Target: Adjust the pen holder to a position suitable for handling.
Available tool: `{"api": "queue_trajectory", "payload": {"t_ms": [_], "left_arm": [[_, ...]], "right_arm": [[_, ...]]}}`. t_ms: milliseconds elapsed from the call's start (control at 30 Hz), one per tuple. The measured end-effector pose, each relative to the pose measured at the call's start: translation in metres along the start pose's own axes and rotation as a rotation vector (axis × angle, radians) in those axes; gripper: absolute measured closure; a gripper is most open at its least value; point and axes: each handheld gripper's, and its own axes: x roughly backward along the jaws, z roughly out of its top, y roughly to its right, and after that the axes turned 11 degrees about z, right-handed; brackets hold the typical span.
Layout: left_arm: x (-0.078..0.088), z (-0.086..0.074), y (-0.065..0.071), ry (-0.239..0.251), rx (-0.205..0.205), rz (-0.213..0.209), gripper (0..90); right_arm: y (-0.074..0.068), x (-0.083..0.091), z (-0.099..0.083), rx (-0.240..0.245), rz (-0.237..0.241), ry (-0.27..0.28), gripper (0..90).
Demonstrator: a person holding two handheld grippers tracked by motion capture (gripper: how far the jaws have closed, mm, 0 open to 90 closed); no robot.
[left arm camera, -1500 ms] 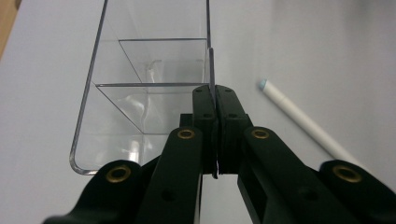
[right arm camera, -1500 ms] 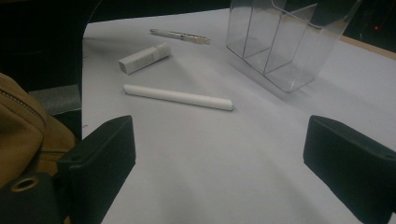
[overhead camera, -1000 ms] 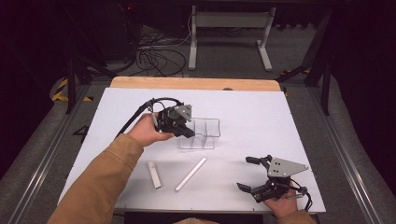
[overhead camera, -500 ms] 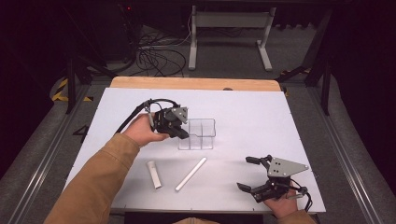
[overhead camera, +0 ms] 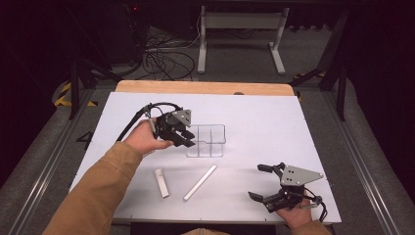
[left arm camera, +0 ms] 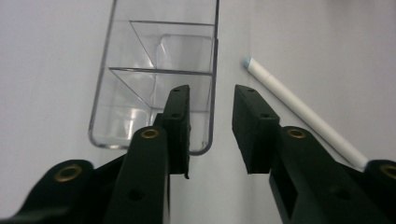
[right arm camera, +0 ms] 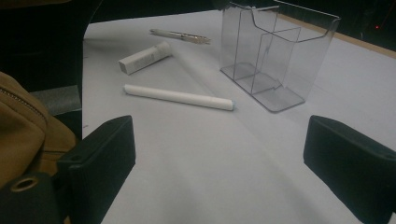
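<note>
A clear plastic organizer [overhead camera: 208, 141] with several compartments stands mid-table. My left gripper [overhead camera: 187, 138] is at its left end. In the left gripper view the left gripper [left arm camera: 212, 93] straddles the organizer's [left arm camera: 140, 88] side wall, one jaw over a compartment and one outside. Its jaws have just been opening, and the pads stand off the wall. A white pen [overhead camera: 199, 182] and a short white tube [overhead camera: 160, 182] lie nearer the front. My right gripper [overhead camera: 255, 181] rests wide open at the front right, holding nothing, and the right gripper [right arm camera: 219, 140] faces the pen [right arm camera: 180, 97].
In the right gripper view a thin silvery pen [right arm camera: 180, 35] lies beyond the white tube [right arm camera: 144, 57], and the tan sleeve [right arm camera: 23, 135] is at its left edge. White paper [overhead camera: 264, 122] covers the table, with a wooden strip [overhead camera: 205, 87] along the far edge.
The left gripper's jaws have parted at the organizer's left end, and the hand has shifted slightly nearer. The organizer, pen, tube and right gripper have stayed put.
</note>
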Motion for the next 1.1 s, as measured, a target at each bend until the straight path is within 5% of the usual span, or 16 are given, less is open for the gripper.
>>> {"api": "queue_trajectory", "payload": {"t_ms": [233, 400, 767, 1100], "left_arm": [[0.034, -0.014, 0.008, 0.124, 0.106, 0.108, 43.7], [0.046, -0.022, 0.02, 0.181, 0.138, 0.17, 35.2], [0.051, -0.03, 0.027, 0.201, 0.182, 0.214, 31.4], [0.069, -0.064, 0.04, 0.237, 0.253, 0.296, 32.2]], "right_arm": [[0.0, 0.0, 0.0, 0.001, -0.008, 0.003, 9.3], [0.0, 0.0, 0.0, 0.004, -0.013, 0.004, 9.0], [-0.001, -0.001, 0.0, 0.0, -0.017, 0.0, 8.8], [-0.001, -0.002, 0.0, 0.002, -0.014, -0.002, 8.6]]}}
